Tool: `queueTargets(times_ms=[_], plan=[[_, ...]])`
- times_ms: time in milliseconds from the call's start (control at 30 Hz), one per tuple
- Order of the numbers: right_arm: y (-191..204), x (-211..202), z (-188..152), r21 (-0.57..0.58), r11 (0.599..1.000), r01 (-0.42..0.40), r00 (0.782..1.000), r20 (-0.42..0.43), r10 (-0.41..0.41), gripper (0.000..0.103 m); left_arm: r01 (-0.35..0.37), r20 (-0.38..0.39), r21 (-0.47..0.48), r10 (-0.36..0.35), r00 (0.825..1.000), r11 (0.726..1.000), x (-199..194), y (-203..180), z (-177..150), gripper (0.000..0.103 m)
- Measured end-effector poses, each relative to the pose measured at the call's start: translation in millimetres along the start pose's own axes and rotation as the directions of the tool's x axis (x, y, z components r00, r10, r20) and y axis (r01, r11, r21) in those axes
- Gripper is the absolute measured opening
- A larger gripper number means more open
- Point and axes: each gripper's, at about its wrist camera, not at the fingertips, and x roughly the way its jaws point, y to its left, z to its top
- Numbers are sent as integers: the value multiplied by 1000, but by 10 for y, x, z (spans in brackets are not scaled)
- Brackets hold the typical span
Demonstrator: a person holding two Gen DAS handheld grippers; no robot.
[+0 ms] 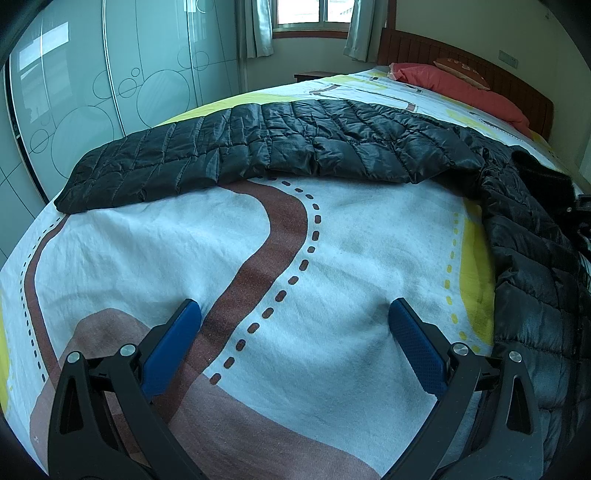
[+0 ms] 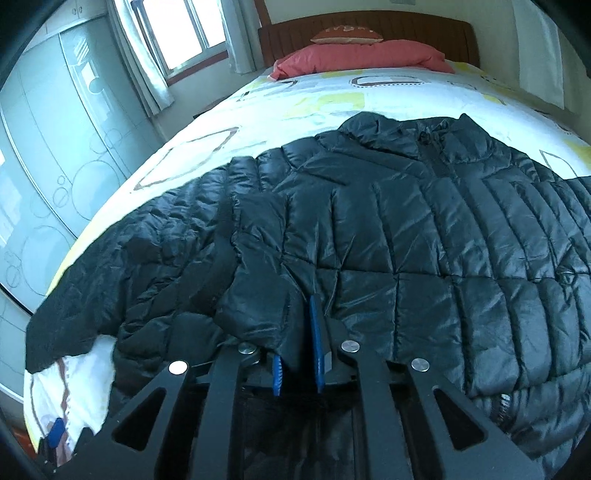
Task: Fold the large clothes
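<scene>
A black quilted puffer jacket [image 2: 424, 236] lies spread face up on the bed, collar toward the headboard. In the left wrist view its sleeve [image 1: 258, 147] stretches out across the sheet and its body [image 1: 532, 280] lies at the right. My left gripper [image 1: 294, 314] is open and empty, low over the bare sheet in front of the sleeve. My right gripper [image 2: 295, 332] is shut on a fold of the jacket's lower left part, with fabric bunched over its blue fingers [image 2: 316, 339].
The bed [image 1: 332, 369] has a white sheet printed with brown roads and yellow patches. A red pillow [image 2: 362, 55] lies by the wooden headboard [image 2: 369, 26]. Sliding wardrobe doors [image 1: 110, 85] stand along the left side, and a curtained window [image 1: 310, 14] is beyond.
</scene>
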Motion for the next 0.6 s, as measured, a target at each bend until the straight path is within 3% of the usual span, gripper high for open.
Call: queueTargets(times_ms=[100,133,300,333,433,533,600], plan=[[-58,-210,-12,12,999,-35,999,37,35,66,1,0,0,-1,1000,1000,-1,-1,-5,101],[-68,-285,-16,8,999,-35,998,59,35,70,1,0,-1,-1,1000,1000,-2,-2,-6,101],[-218,-686,24,-25,999,-35,990,135,38,70,0,0,0,0,1000,1000,3,-5,-6,101],[-336,-801,42,-25,1000,-7,987,162,11,67,1,0,-1,-1,1000,1000,5,-7,-6,101],[-728,-985,92,8,996,84,978,190,-84,44,-2,0,1,2,1000,1000,11,-2,-2,101],[-1420,-1121,141,123,976,182,961,186,-203,37,0,1,0,0,1000,1000,4,-9,-10,101],[-1944,-1184,142,212,941,263,937,176,-302,37,0,1,0,0,1000,1000,6,-8,-10,101]])
